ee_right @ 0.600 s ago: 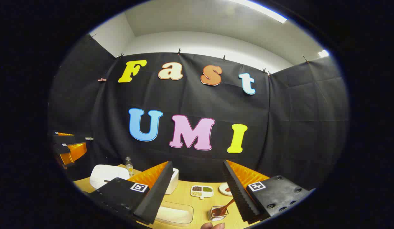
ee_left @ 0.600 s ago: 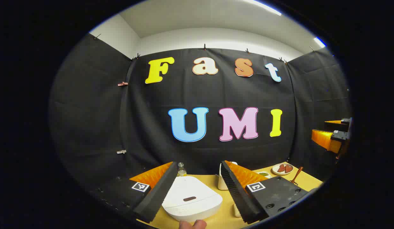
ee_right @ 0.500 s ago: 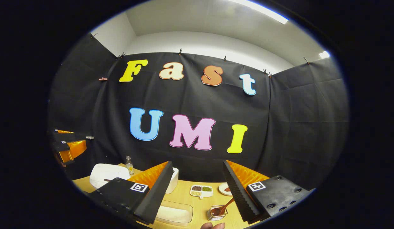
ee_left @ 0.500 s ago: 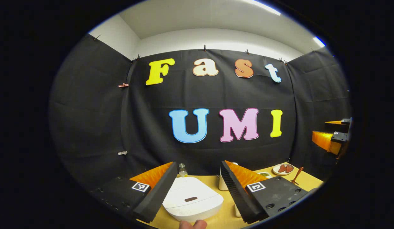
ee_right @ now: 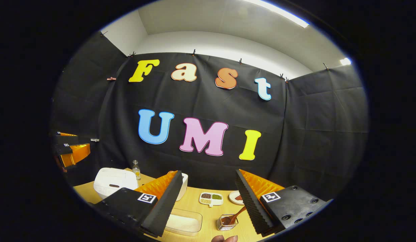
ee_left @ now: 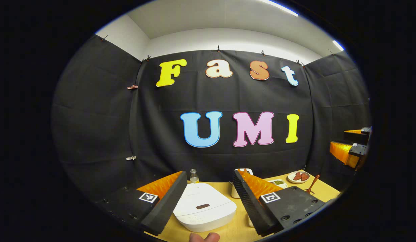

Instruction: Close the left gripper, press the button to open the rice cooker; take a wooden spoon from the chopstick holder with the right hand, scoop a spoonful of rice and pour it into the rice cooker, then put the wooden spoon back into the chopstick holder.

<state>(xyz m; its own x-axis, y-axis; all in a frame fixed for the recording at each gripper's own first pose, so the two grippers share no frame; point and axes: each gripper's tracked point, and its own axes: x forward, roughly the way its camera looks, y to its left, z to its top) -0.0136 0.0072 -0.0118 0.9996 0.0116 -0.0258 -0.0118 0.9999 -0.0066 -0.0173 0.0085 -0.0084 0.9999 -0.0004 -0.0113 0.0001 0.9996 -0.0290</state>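
Note:
The white rice cooker [ee_left: 204, 206] sits shut on the yellow table, its dark oval button [ee_left: 202, 206] facing me. My left gripper [ee_left: 209, 174] hovers above it, open, with nothing between the fingers. The white chopstick holder [ee_left: 234, 192] stands half hidden behind that gripper's right-hand finger. In the right gripper view, my right gripper [ee_right: 208, 173] is open and empty above a clear tub of rice [ee_right: 182, 222]. The chopstick holder [ee_right: 183, 185] peeks from behind its left-hand finger, and the rice cooker [ee_right: 114, 181] stands at the far left.
A small glass jar [ee_right: 227, 222] holds a brown spoon [ee_right: 239, 214]. Behind it are a divided dish of beans [ee_right: 211, 198] and a small plate [ee_right: 235, 197]. A little bottle [ee_right: 136, 169] stands beside the cooker. The other gripper [ee_right: 72, 151] hangs at the left edge.
Both views have dipped a little, so more of the table shows and the cooker sits higher in each. Both grippers stay open and empty.

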